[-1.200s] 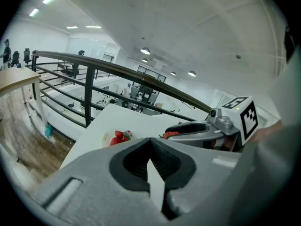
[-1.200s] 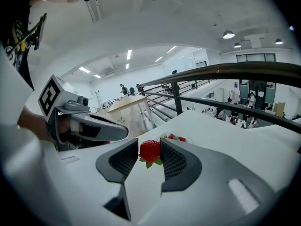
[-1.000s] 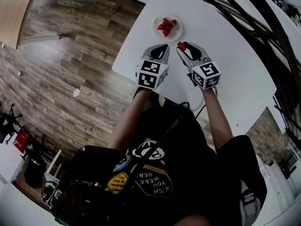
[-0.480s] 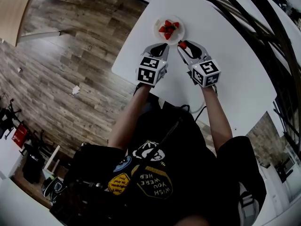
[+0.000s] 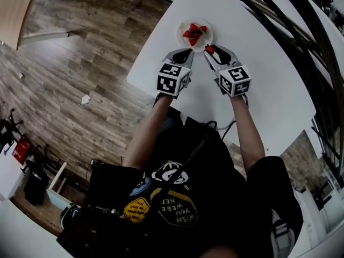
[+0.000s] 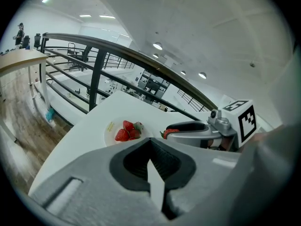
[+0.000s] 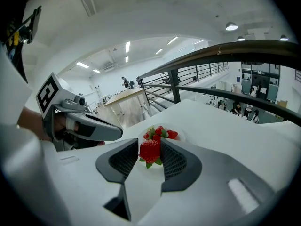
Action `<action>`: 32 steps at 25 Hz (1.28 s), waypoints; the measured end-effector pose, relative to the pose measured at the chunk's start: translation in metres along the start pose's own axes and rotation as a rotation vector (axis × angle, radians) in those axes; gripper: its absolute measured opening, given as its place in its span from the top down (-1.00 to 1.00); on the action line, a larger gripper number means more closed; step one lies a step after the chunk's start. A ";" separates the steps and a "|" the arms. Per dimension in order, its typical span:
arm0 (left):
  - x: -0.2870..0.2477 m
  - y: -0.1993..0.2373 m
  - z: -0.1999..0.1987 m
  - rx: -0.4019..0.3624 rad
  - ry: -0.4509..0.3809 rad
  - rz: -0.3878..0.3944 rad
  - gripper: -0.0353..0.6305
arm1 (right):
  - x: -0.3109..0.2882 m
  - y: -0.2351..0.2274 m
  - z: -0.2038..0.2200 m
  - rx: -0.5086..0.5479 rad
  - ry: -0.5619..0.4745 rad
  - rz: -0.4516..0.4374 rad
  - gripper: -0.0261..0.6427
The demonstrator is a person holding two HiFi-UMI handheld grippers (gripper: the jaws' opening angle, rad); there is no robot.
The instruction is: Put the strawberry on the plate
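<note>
A red strawberry [image 7: 150, 151] with green leaves is pinched between the jaws of my right gripper [image 5: 210, 50], just short of the near rim of a small white plate [image 5: 206, 40]. The plate [image 6: 109, 132] holds three strawberries [image 5: 194, 34] in a small heap [image 7: 160, 133]. The held strawberry [image 6: 170, 132] shows at the tip of the right gripper in the left gripper view. My left gripper [image 5: 185, 54] is shut and empty, its tips close beside the plate's near left edge.
The white table [image 5: 263, 85] stretches to the right and far side of the plate; its left edge [image 5: 144, 47] drops to a wood floor. A dark metal railing [image 6: 117, 51] runs behind the table. A cable [image 5: 215, 123] lies at the near edge.
Both grippers have moved forward toward the plate; the right one carries the strawberry nearer the plate's rim. The left one stays shut.
</note>
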State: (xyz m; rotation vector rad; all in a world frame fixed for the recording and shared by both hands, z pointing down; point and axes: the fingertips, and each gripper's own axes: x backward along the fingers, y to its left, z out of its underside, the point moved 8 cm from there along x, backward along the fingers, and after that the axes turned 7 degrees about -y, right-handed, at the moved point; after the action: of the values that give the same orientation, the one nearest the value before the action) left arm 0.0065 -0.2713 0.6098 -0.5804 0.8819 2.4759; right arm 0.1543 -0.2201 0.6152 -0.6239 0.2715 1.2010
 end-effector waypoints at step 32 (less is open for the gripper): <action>-0.020 0.036 0.018 0.053 0.039 -0.029 0.89 | -0.053 -0.021 0.017 0.042 0.087 0.015 0.49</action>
State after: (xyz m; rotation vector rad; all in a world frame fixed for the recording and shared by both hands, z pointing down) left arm -0.0008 -0.2890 0.6501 -0.6201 0.9444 2.4155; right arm 0.1529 -0.2565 0.6629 -0.6396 0.3746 1.1809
